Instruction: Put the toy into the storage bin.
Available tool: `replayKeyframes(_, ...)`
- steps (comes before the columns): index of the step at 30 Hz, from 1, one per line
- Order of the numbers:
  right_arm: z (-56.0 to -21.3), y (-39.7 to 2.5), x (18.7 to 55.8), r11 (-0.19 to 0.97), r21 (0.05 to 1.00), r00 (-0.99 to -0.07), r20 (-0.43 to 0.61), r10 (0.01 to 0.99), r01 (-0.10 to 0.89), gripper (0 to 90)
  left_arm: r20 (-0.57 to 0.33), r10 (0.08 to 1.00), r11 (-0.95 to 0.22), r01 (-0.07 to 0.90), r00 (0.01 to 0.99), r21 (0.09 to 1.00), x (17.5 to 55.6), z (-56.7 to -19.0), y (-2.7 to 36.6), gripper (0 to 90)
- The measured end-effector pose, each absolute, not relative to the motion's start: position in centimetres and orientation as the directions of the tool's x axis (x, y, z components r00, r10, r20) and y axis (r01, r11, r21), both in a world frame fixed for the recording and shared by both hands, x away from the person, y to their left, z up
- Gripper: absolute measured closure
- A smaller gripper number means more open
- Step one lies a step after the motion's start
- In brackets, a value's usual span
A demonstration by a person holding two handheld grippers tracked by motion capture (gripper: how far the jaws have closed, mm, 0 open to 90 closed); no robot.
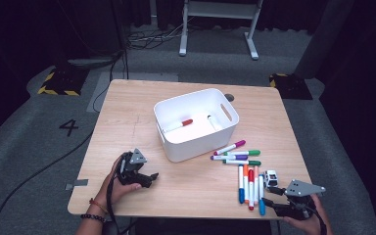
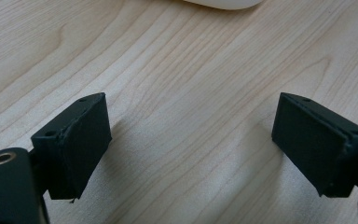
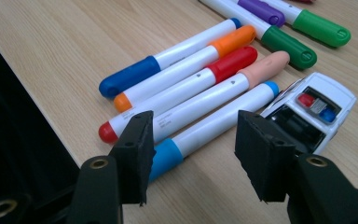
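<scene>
Hovering right gripper (image 3: 191,154): jaws released, straddling light-blue-capped marker (image 3: 214,126), table's 5 o'clock.
Left gripper (image 2: 191,140): jaws released over bare table (image 2: 177,60), 7 o'clock.
White bin (image 1: 196,125): centre.

White bin (image 1: 196,128), multicoloured markers (image 1: 249,183)

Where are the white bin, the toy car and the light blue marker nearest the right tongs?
white bin (image 1: 186,147), high view, on its bare front wall.
toy car (image 3: 324,100), right gripper view, on its white roof by the light bar.
light blue marker (image 3: 214,123), right gripper view, on its white barrel.
</scene>
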State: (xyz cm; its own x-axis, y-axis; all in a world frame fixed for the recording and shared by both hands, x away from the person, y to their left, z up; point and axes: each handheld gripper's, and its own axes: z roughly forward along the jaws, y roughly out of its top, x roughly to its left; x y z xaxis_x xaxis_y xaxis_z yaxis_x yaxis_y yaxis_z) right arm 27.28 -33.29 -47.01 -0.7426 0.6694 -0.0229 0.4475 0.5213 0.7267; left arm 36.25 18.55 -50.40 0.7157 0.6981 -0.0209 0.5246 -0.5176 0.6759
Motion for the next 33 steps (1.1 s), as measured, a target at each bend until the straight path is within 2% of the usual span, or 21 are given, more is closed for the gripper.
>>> replayKeyframes(6,-47.5,-32.9,26.9,0.529,0.722,-0.758,-0.01,0.653,0.446,46.2,-0.023,0.699,-0.516,0.526,0.715,0.676,36.2,-50.4,18.5,11.7)
replayKeyframes(17,-49.1,-33.2,27.5,0.491,0.715,-0.721,0.027,0.692,0.498,46.5,-0.023,0.698,-0.516,0.526,0.715,0.676,36.2,-50.4,18.5,11.7)
replayKeyframes(22,-49.4,-33.2,27.7,0.479,0.706,-0.687,0.015,0.726,0.522,51.3,-0.02,0.698,-0.518,0.525,0.715,0.676,36.2,-50.4,18.5,11.8)
replayKeyframes(28,-49.4,-33.3,28.0,0.452,0.703,-0.633,-0.003,0.774,0.55,62.2,-0.02,0.698,-0.518,0.524,0.716,0.676,36.2,-50.4,18.5,11.7)
replayKeyframes(29,-49.4,-33.2,28.0,0.449,0.704,-0.622,-0.013,0.783,0.551,66.5,-0.02,0.698,-0.518,0.524,0.716,0.676,36.2,-50.4,18.5,11.7)
replayKeyframes(33,-49.4,-33.0,28.0,0.436,0.71,-0.606,-0.018,0.795,0.552,71.4,-0.024,0.699,-0.516,0.528,0.714,0.674,36.2,-50.4,18.5,11.8)
